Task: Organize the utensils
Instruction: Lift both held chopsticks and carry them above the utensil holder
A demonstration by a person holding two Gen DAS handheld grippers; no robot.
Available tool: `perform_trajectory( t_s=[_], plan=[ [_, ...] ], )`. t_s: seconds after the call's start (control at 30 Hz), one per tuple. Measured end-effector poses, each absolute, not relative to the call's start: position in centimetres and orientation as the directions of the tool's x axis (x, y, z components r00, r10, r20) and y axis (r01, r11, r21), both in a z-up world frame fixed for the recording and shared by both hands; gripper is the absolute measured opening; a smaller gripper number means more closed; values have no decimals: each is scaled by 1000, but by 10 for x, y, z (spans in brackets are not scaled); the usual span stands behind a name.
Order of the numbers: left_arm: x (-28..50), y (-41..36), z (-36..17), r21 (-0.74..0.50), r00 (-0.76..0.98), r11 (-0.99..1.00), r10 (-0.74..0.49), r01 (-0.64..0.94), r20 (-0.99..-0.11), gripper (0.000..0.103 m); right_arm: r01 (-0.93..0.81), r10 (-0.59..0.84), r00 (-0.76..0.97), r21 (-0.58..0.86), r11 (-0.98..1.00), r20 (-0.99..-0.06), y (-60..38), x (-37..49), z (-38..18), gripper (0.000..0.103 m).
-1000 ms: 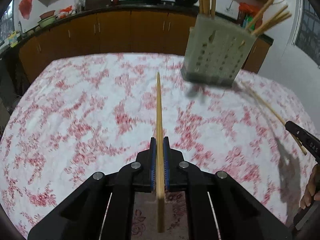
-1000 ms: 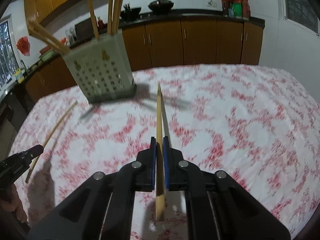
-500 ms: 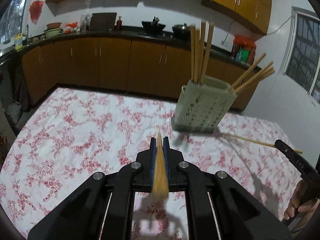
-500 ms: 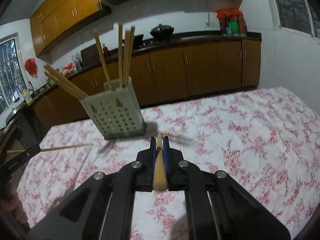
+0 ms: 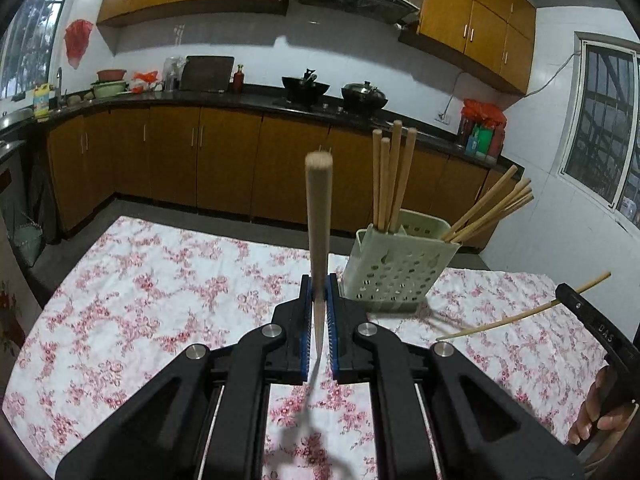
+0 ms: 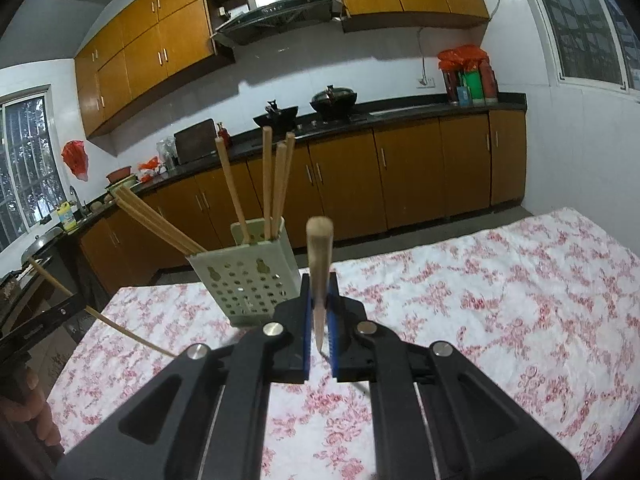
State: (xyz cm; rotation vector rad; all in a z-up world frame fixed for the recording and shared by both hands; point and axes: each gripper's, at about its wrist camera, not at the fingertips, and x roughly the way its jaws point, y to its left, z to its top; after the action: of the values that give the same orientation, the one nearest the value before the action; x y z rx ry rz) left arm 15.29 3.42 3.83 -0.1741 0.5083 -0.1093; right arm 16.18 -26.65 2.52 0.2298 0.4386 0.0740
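Observation:
My left gripper is shut on a wooden chopstick that stands upright, thick end up. My right gripper is shut on another wooden chopstick, also upright. A pale green perforated utensil holder stands on the table just right of the left gripper; in the right wrist view the holder is just left of the right gripper. It holds several chopsticks. The right gripper with its chopstick shows at the right edge of the left wrist view.
The table is covered with a white cloth with red flowers. Brown kitchen cabinets and a dark counter with pots run behind it. The left gripper and hand show at the left edge of the right wrist view.
Both grippers have tilted up from pointing down at the table to level. The chopsticks they hold now stand upright, and both have come closer to the holder.

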Motion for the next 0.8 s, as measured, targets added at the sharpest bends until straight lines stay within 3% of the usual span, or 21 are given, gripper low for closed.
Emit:
perform_trajectory(
  t_s=[0.3,0.6,0.8],
  plan=[
    [153,20,82,-198,904,970,-210,144,-373,8,-112,177,947,240,964,-269,-252,160,84,8],
    [165,-6,139,-186,942,957,-259,221,-214,8,-208,216,976,204,956,-17,-225,168,167,8],
    [198,-18,144,-152,954,963,-249,224,-167,8,-169,168,986,183,968,20,-218,203,178,8]
  ],
)
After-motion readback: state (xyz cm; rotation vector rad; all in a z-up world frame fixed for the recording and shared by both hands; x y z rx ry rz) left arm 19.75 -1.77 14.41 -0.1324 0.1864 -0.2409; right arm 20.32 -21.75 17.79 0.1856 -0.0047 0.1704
